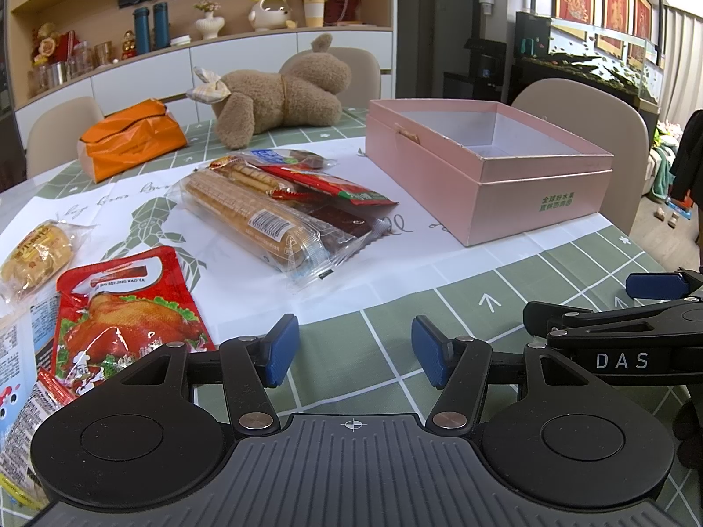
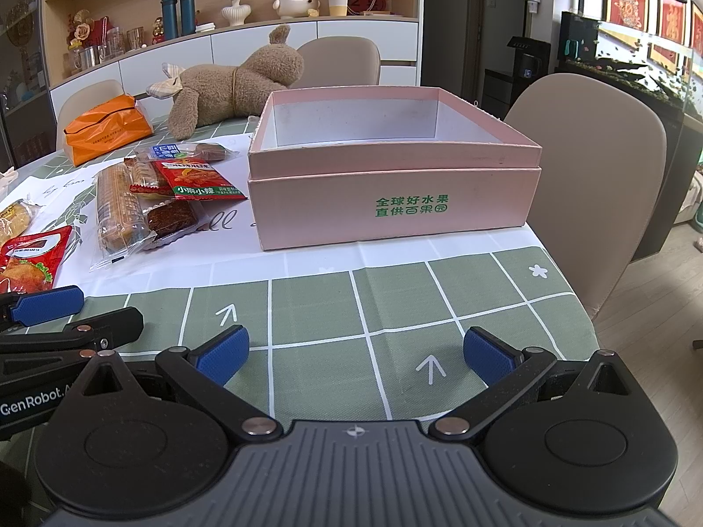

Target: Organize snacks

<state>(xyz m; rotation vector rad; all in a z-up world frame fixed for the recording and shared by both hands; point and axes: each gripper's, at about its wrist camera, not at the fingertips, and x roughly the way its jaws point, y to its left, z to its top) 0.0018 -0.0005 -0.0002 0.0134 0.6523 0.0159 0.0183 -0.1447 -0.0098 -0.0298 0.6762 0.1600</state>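
Leftmost, I see snack packets point(image 1: 263, 215) heaped on the table point(image 1: 505, 290), some cut off by the frame edge. My left hand-held gripper point(image 1: 351, 351) hangs open and empty; so does my right hand-held gripper point(image 2: 356, 355). Beyond sits the pink box point(image 2: 391, 193), its floor partly hidden.

This is a home dining room: a counter point(image 2: 395, 290) with chairs point(image 2: 593, 167), a teddy bear point(image 2: 228, 88), shelves of cups and toys point(image 2: 237, 13), and a fish tank point(image 2: 637, 61).
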